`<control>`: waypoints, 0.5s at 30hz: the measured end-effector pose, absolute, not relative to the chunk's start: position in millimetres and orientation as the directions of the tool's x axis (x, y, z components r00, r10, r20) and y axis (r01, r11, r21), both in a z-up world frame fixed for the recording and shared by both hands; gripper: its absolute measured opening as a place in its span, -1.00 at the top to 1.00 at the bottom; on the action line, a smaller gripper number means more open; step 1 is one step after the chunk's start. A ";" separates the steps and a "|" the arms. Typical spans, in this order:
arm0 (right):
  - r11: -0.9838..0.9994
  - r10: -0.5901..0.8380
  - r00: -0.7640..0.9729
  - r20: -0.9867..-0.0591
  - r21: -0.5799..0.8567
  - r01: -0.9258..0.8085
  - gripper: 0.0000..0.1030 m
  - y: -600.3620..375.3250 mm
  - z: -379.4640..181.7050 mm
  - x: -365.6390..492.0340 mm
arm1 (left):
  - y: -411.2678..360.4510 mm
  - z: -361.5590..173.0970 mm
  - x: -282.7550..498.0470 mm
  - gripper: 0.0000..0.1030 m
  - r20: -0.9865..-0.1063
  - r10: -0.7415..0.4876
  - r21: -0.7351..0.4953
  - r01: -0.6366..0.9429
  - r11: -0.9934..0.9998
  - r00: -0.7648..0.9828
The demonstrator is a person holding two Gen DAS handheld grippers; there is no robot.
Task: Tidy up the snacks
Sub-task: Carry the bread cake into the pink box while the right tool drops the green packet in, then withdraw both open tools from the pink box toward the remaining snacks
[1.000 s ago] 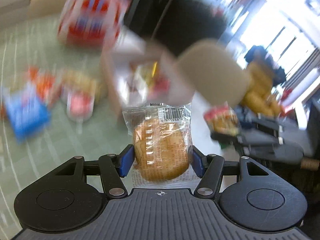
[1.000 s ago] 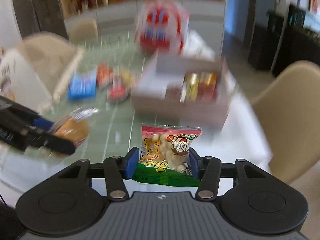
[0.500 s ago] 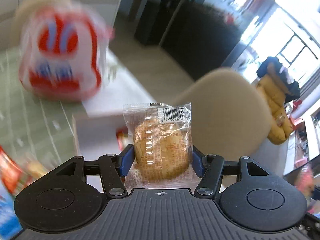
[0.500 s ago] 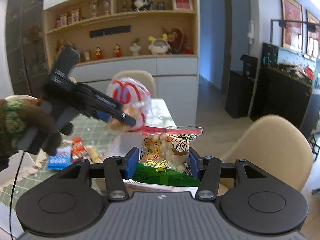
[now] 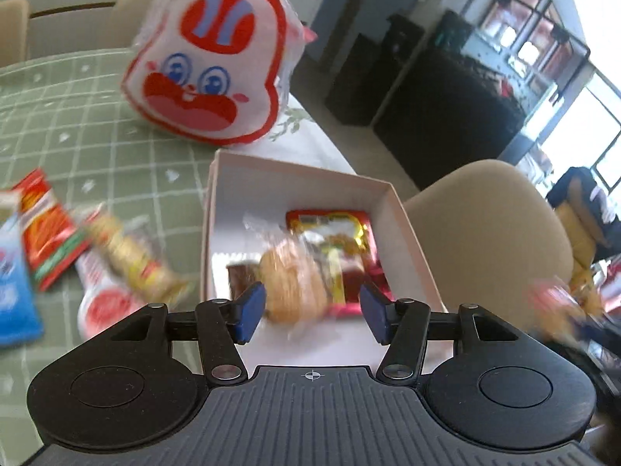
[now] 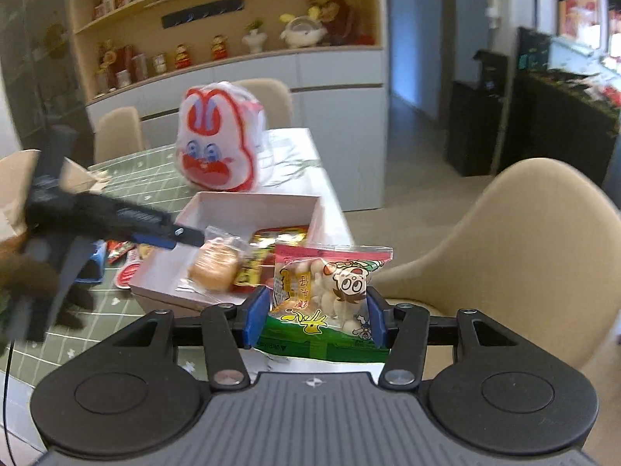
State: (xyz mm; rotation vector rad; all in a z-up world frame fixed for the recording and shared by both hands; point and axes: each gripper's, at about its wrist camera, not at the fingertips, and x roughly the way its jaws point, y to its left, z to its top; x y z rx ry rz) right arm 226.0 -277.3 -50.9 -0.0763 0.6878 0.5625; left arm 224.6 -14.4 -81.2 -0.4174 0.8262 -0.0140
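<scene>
A white box stands on the green checked table and holds a red-gold snack pack. A wrapped bun, blurred, is in the box just past my left gripper, whose jaws stand open and clear of it. In the right wrist view the bun sits in the box below the left gripper's fingertips. My right gripper is shut on a cartoon-printed snack bag, held near the box's front right.
A big rabbit-face bag stands behind the box. Loose snack packs lie on the table left of the box. A beige chair is at the table's right edge; shelves and cabinets stand beyond.
My left gripper has tipped down over the box, opened and let go of the bun, which now is in the box. My right gripper still holds its bag.
</scene>
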 end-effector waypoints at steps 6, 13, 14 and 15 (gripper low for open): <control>0.765 0.547 0.556 -0.625 0.105 -0.635 -0.01 -208.3 -62.1 276.6 | -17.2 -87.9 159.3 -0.16 -0.740 -0.155 -0.402 -0.246 0.882 0.654; 0.734 0.500 0.506 -0.703 0.033 -0.679 -0.23 -145.4 -95.4 306.4 | 16.8 -107.9 77.6 -0.16 -0.794 -0.028 -0.392 -0.475 0.788 0.607; 0.736 0.489 0.497 -0.717 0.034 -0.676 -0.23 -142.7 -99.1 307.2 | 24.1 -109.2 64.7 -0.15 -0.797 -0.012 -0.393 -0.503 0.770 0.604; 0.741 0.477 0.492 -0.729 0.033 -0.670 -0.23 -138.6 -102.7 307.7 | 30.8 -110.8 55.5 -0.15 -0.799 -0.001 -0.395 -0.524 0.754 0.601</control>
